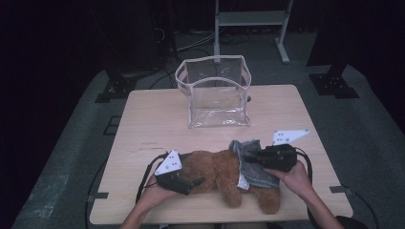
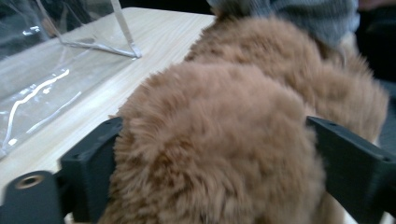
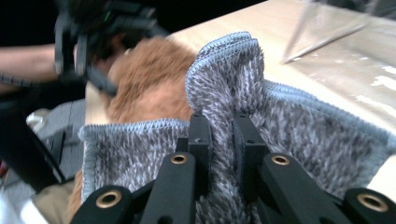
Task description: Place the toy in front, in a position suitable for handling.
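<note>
**Teddy bear held at the head, grey cloth pinched at its body**

A brown teddy bear (image 1: 217,174) lies on the wooden table (image 1: 153,119), in the lower middle of the high view. The left gripper (image 1: 193,183) is at the lower left; its jaws stand wide on both sides of the furry head, and I cannot tell if they press it. The right gripper (image 3: 219,135) is clenched on a fold of the grey cloth (image 3: 289,135) that wraps the bear. A clear plastic bag (image 1: 215,93) stands open at the upper middle, well apart from the bear.
</note>
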Demonstrator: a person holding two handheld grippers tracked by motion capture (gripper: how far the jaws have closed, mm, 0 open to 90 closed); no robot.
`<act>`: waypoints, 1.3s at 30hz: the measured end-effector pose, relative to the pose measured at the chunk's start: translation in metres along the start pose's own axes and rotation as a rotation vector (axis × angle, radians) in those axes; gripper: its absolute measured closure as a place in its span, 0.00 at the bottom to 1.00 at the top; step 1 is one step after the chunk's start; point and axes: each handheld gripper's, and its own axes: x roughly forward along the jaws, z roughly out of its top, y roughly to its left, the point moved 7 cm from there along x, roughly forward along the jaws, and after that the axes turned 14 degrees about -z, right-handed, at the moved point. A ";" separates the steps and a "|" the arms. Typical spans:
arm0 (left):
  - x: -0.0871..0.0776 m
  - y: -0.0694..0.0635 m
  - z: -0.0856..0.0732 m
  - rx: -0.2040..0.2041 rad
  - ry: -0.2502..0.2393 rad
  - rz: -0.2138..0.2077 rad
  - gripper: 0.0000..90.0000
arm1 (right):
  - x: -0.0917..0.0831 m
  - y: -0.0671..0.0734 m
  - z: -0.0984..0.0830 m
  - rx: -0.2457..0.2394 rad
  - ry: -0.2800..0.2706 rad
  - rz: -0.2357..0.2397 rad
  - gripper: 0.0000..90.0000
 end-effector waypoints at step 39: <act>0.017 0.000 -0.006 -0.033 -0.005 0.087 0.13 | -0.030 0.012 -0.041 -0.077 0.020 -0.079 0.88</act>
